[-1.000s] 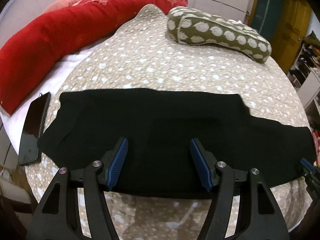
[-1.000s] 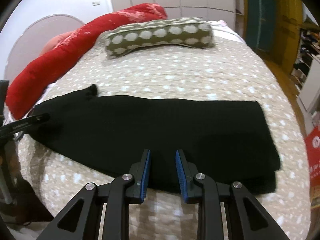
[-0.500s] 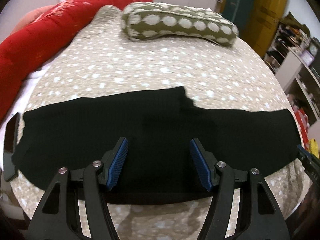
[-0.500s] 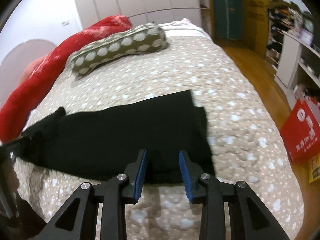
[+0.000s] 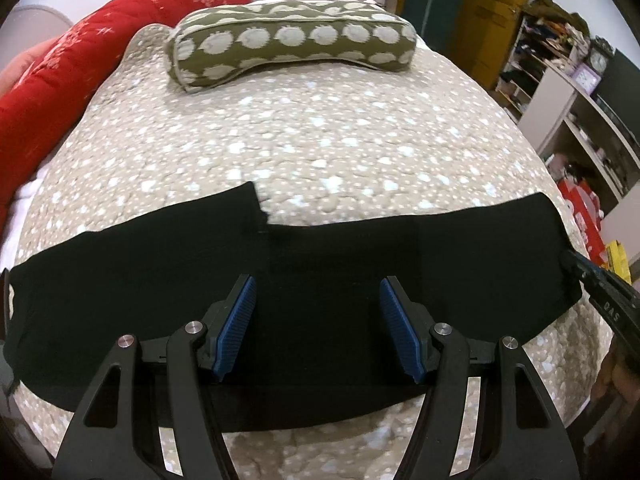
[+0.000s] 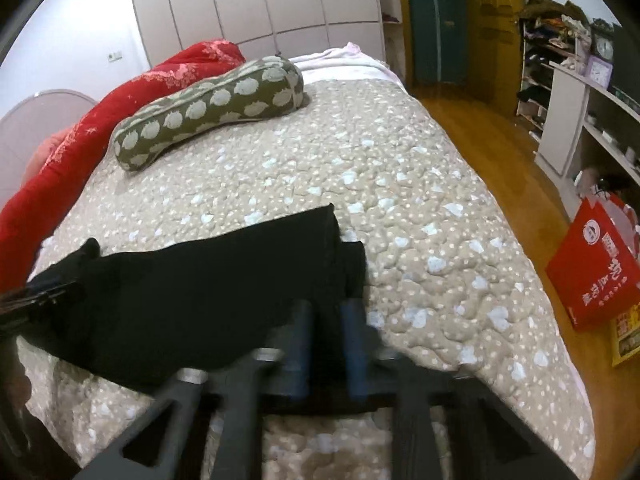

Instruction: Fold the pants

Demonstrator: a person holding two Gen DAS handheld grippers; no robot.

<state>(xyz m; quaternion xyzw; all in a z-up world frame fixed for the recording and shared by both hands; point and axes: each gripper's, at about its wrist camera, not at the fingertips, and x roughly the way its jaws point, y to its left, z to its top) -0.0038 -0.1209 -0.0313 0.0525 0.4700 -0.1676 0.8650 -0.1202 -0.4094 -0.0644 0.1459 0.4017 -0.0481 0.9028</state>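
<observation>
Black pants (image 5: 320, 280) are lying across the lower frame on the spotted quilt (image 5: 320, 140). Your right gripper (image 6: 326, 344) is pinching their right end; your left gripper (image 5: 318, 328) is hovering half-open mid-garment. Next, probably carry that end leftward.

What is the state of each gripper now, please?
Left gripper: open above the black pants, holding nothing.
Right gripper: blurred, closing on the end of the pants.
</observation>
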